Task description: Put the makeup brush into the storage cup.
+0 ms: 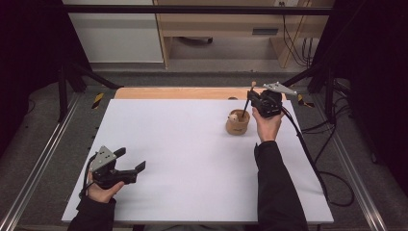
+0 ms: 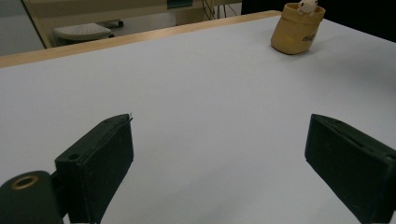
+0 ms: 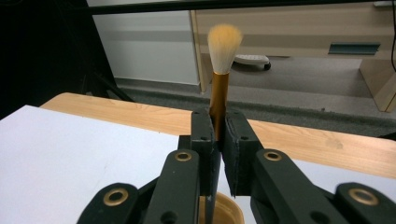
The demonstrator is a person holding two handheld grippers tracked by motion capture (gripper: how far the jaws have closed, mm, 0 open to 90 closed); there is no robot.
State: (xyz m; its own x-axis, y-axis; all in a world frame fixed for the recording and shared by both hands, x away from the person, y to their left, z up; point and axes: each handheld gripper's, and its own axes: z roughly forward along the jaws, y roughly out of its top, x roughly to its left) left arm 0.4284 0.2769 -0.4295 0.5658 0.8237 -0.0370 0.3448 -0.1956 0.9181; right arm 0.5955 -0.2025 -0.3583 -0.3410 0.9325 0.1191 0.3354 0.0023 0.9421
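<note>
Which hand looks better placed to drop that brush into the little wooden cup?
The right. Its gripper is shut on the brush and hovers just above the cup. The left gripper sits open with nothing in it at the table's near left corner, far from the cup.

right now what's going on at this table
A person holds tongs in each hand. The right tongs are shut on a makeup brush, bristles up, its lower end over or in the tan cup near the far edge of the white table. A small white thing already sits in the cup. The left tongs wait open near the front left, holding nothing.
</note>
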